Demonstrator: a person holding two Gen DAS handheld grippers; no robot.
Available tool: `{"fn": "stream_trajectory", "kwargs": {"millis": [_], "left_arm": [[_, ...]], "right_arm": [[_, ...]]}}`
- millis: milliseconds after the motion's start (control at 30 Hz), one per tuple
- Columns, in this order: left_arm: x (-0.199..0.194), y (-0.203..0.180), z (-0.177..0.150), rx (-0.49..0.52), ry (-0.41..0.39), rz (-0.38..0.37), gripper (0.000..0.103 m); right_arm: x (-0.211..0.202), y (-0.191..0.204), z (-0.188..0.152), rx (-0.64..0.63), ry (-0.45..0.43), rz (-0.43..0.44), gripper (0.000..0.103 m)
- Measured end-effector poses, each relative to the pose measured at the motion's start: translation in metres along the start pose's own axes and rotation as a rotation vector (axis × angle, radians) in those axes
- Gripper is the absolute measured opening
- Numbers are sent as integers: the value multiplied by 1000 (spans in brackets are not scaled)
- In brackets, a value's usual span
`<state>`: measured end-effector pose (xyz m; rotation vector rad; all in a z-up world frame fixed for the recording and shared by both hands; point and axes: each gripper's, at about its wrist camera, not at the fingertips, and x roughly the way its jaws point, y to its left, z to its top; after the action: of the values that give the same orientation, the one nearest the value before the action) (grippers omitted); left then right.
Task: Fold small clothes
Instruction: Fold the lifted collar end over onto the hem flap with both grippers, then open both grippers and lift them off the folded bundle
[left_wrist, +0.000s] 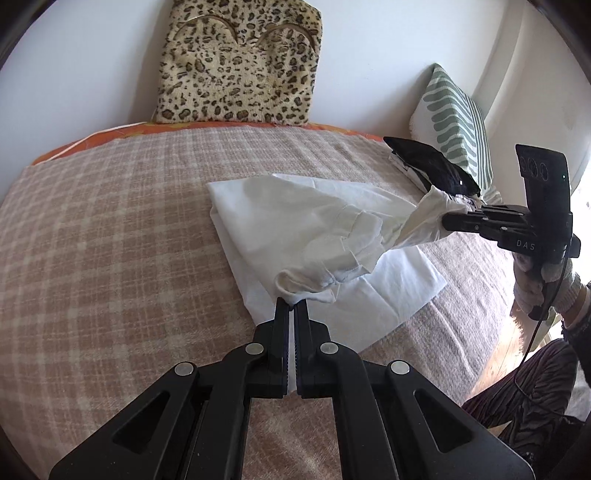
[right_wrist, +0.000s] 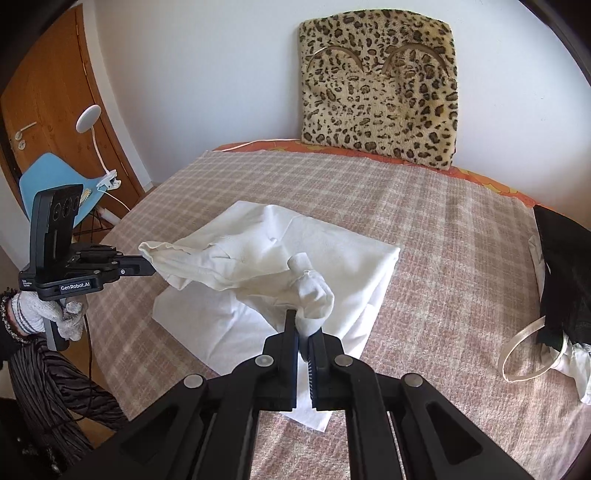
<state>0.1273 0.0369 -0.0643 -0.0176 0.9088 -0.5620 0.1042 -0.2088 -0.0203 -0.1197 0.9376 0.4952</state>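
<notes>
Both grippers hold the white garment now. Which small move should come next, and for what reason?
Probably lower both together and lay the gripped edge down flat. The left gripper and right gripper are each shut on a bunched corner of the white cotton garment, which hangs creased between them above the part already lying on the checked beige blanket, so the fold is not yet set.

Both tools are matte black plastic. The left tool (left_wrist: 290, 303) has two broad linkage arms with cut-out slots and round silver pivot pins, and ribbed pads line its narrow fingers (left_wrist: 281, 317). The right tool (right_wrist: 303, 325) is built alike. One carries white lettering "GenRobot.AI", the other "DAS". A thin black cable (left_wrist: 535, 332) hangs from the handle. The person wears white knitted gloves (right_wrist: 33, 314) and dark, wavy-striped trousers (right_wrist: 48, 391).
</notes>
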Motion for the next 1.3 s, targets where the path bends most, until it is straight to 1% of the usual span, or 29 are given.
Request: {"fn": "stream_trajectory", "kwargs": {"millis": [100,167,300,367,400,433,467,533,600,633,700,733,800,833,867,900,967,1100,1200,1267,1300], "left_arm": [[4,-4,-9,46,22,23,1],[5,-6,-15,74,33,35,1],[-1,-8,-23,127,35,55,1],[-6,-5,-25,116,33,55,1],[-10,-2,-25,102,33,52,1],[-14,1,-25,83,32,51,2],[-18,4,-25,56,33,43,2],[-25,10,-25,-8,28,1,5],[-26,17,-24,-109,39,-62,22],[-24,21,-24,-169,51,-98,25],[-20,28,-23,-281,57,-159,26],[-19,29,-23,-324,57,-192,26],[-14,26,-20,-355,71,-223,27],[-13,24,-18,-360,74,-224,27],[-12,23,-17,-372,73,-233,31],[-10,23,-16,-388,71,-248,38],[-6,25,-15,-424,72,-255,43],[6,28,-15,-468,91,-242,43],[11,30,-16,-518,93,-274,42],[12,27,-15,-507,89,-270,40],[12,24,-14,-489,88,-254,40]], "right_arm": [[-1,-3,-10,-10,-12,-8,4],[-2,-1,-17,-53,-5,-49,6],[-7,3,-33,-130,7,-95,8],[-11,4,-42,-153,24,-128,15],[-14,2,-46,-145,29,-142,23],[-16,-2,-49,-117,38,-146,23],[-19,-7,-51,-68,46,-132,24],[-26,-17,-55,47,31,-53,31],[-29,-25,-57,162,22,33,34],[-27,-30,-58,229,22,80,37],[-21,-40,-60,366,26,174,40],[-18,-46,-61,427,31,205,41],[-8,-54,-65,519,48,233,43],[-4,-58,-67,554,62,229,44],[0,-61,-69,580,71,233,44],[4,-63,-71,596,82,235,44],[7,-64,-71,595,87,226,44],[11,-60,-67,574,91,220,38],[12,-54,-64,547,96,211,33],[12,-51,-62,528,101,206,30],[11,-49,-62,517,99,190,25]]}}
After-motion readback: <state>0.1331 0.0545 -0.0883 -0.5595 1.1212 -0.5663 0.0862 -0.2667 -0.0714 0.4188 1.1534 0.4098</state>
